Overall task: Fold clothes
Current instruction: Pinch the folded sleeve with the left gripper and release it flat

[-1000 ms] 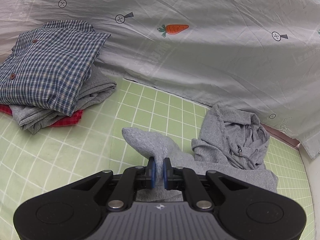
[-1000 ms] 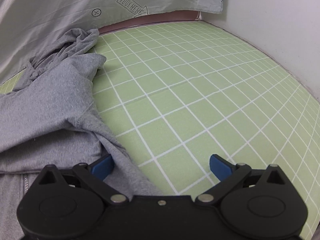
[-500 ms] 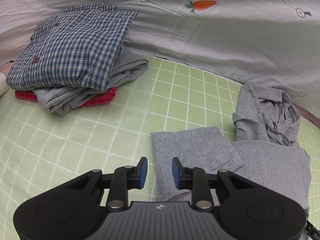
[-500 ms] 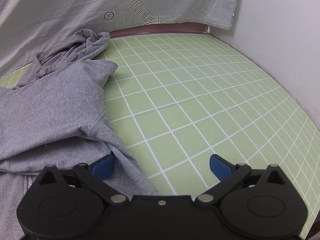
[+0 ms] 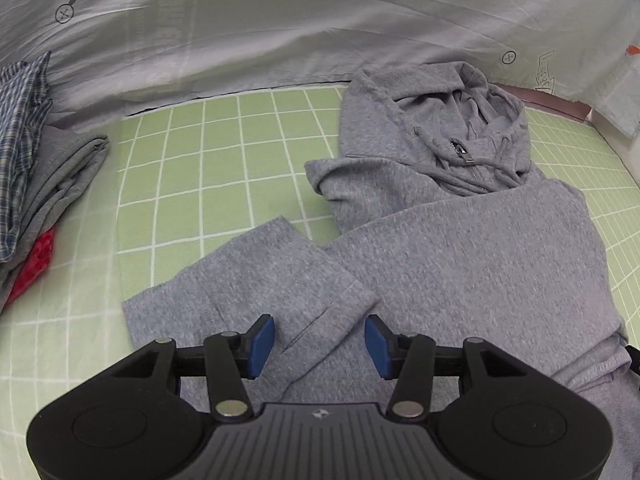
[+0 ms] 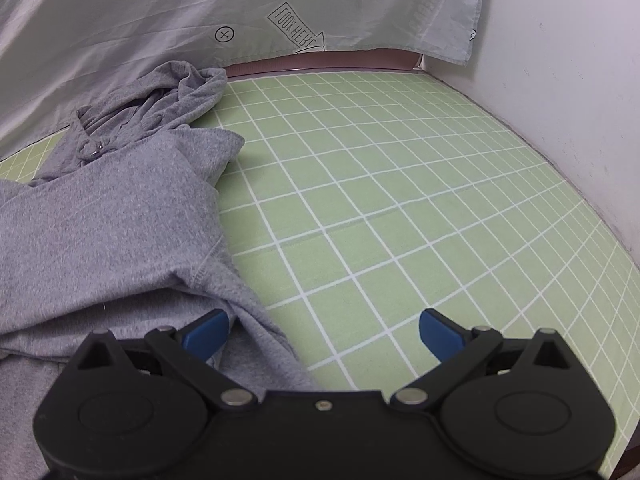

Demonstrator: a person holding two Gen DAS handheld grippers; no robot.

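The grey hoodie (image 5: 460, 248) lies on the green grid mat (image 6: 400, 208), sleeve folded across its front, hood toward the grey printed sheet (image 5: 320, 20). Left of the hoodie sits a stack of folded clothes (image 5: 36, 160); to its right, bare mat runs to the white wall (image 6: 560, 80). The left gripper (image 5: 320, 342) hovers over the sleeve, fingers apart and holding nothing; the right gripper (image 6: 322, 330) is spread wide at the hoodie's right edge.

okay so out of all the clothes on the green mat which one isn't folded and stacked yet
The grey hoodie, spread flat beneath the open left gripper. The plaid shirt, grey garment and red one are piled at the left.
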